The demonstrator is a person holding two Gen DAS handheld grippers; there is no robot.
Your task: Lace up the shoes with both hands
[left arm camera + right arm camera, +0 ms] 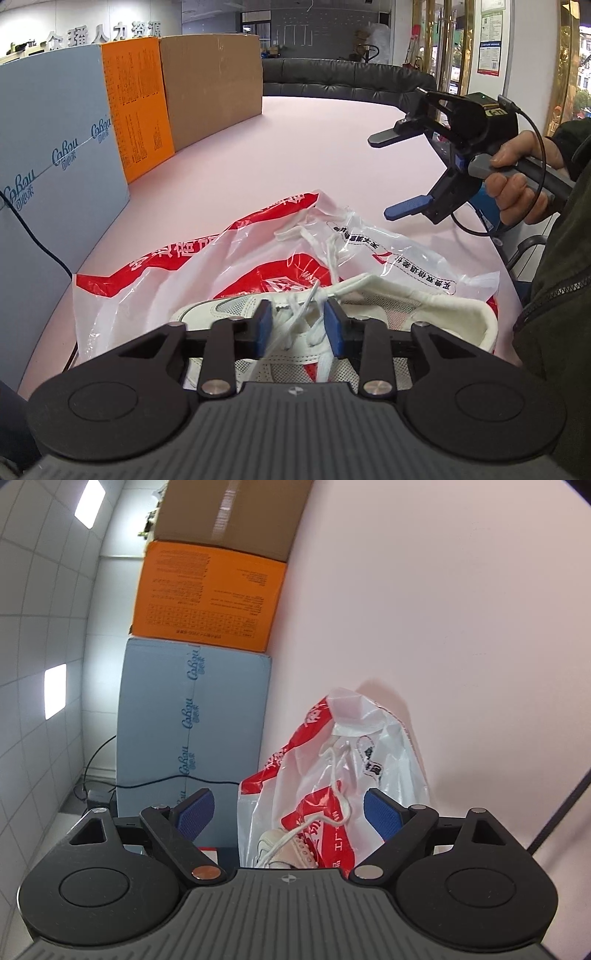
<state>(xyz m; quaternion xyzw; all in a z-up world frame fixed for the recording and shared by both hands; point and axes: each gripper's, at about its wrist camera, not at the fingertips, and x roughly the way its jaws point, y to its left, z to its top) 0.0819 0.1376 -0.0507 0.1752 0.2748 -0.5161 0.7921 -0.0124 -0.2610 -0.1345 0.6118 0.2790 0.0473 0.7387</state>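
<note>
A white sneaker (pixel 373 314) lies on a red-and-white plastic bag (pixel 155 280) on the pink table (pixel 295 147). Its loose white lace (pixel 308 314) runs up between the blue pads (pixel 263 325) of my left gripper (pixel 299 321), which hovers right over the shoe's tongue. The jaws stand narrow, with a visible gap around the strands. To the upper right my right gripper (pixel 386 177) is held above the table, wide open and empty. In the right wrist view, the right gripper (pixel 290 808) frames the shoe's toe (pixel 275 845), the lace (pixel 341 801) and the bag (pixel 373 746) beyond.
A blue-grey box (pixel 48 177), an orange box (pixel 136 110) and a brown carton (pixel 214 85) line the table's left side. A black cable (pixel 37 236) trails beside them. A black sofa (pixel 332 77) borders the far edge. A person's hand (pixel 517 173) grips the right handle.
</note>
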